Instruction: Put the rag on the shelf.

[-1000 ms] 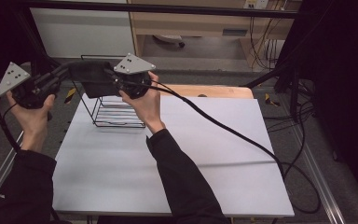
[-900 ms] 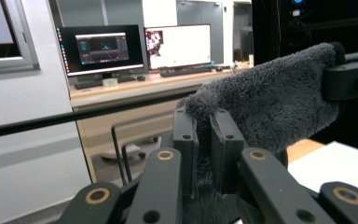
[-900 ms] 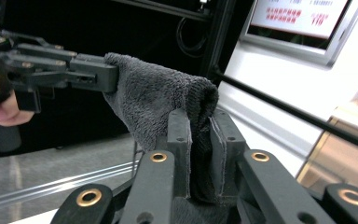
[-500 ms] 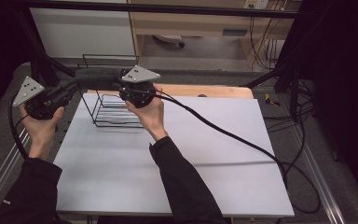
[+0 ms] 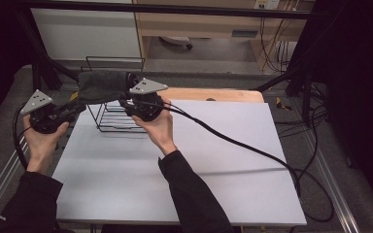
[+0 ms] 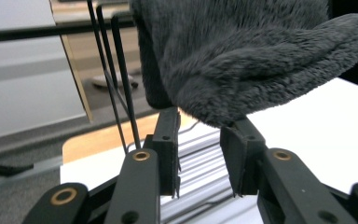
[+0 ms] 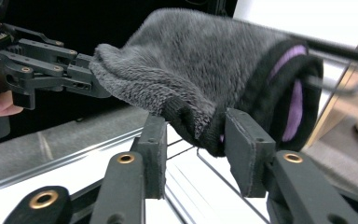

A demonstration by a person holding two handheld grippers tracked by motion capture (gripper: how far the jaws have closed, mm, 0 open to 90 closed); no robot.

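A fuzzy grey sock point(image 5: 102, 86) hangs stretched above the far left part of the counter point(image 5: 184, 165), over a black wire rack point(image 5: 114, 116) that stands near the counter's far left corner. The left gripper point(image 5: 75, 108), held in the person's left hand point(image 5: 41, 138) just off the counter's left edge, reaches toward one end of the sock; in the left gripper view its fingers point(image 6: 167, 140) stand apart with the sock's plush edge point(image 6: 242, 70) hanging just above the gap, and contact cannot be told. The right gripper point(image 5: 126, 97), in the right hand point(image 5: 158, 128), meets the sock's other end, the cuff (black-rimmed, with a purple lining). In the right gripper view its fingers point(image 7: 242, 149) are likewise parted, the cuff point(image 7: 261, 88) sagging between their tips; whether they pinch it is unclear. A thick black cable point(image 5: 233, 143) trails from the right gripper across the counter toward its right edge. The rack's thin wires point(image 6: 116, 79) rise beside the left gripper.
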